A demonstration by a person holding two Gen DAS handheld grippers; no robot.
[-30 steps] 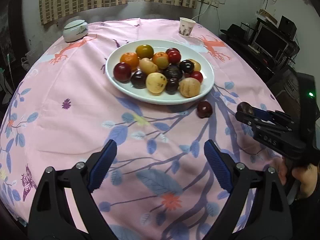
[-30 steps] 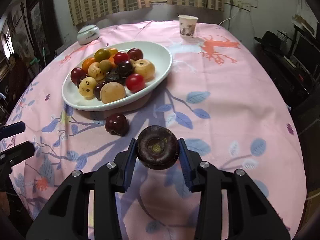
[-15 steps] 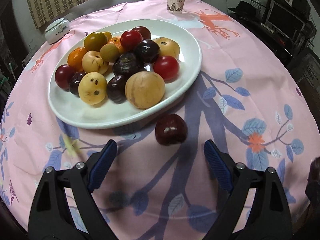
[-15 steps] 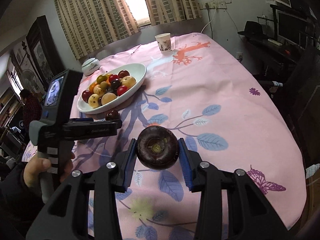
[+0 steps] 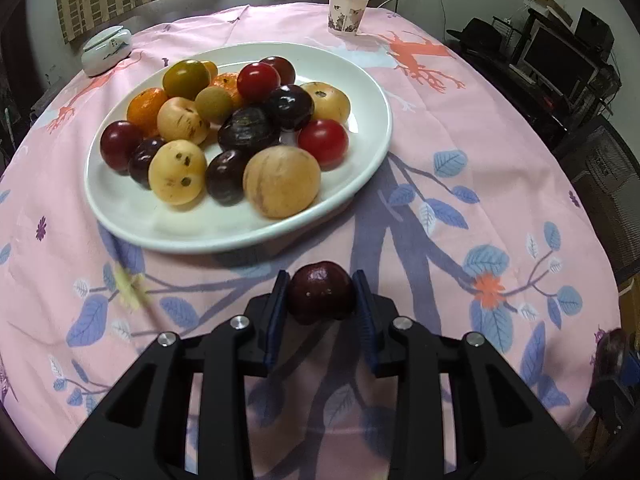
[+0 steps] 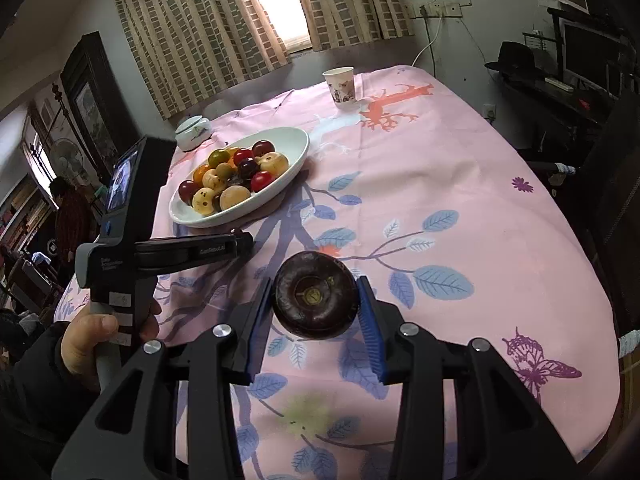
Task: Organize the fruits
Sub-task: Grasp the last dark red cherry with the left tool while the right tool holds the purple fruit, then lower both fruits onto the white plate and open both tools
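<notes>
A white oval plate [image 5: 356,188] holds several fruits: red, dark purple, tan and orange ones. My left gripper [image 5: 321,298] is shut on a dark red plum [image 5: 321,294] just in front of the plate's near rim, on the pink cloth. My right gripper [image 6: 316,302] is shut on a dark brown round fruit [image 6: 315,294] and holds it above the table, well to the right of the plate [image 6: 298,148]. The left gripper [image 6: 240,242] also shows in the right wrist view, side on, by the plate's near end.
A paper cup [image 5: 347,12] stands at the table's far side. A small white lidded jar [image 5: 106,50] stands at the far left. A desk with monitors [image 5: 560,56] stands to the right of the table. The pink floral cloth [image 6: 460,208] covers the table.
My left gripper has moved forward and closed on the dark red plum that lay in front of the plate. My right gripper still holds the dark brown fruit and has risen slightly.
</notes>
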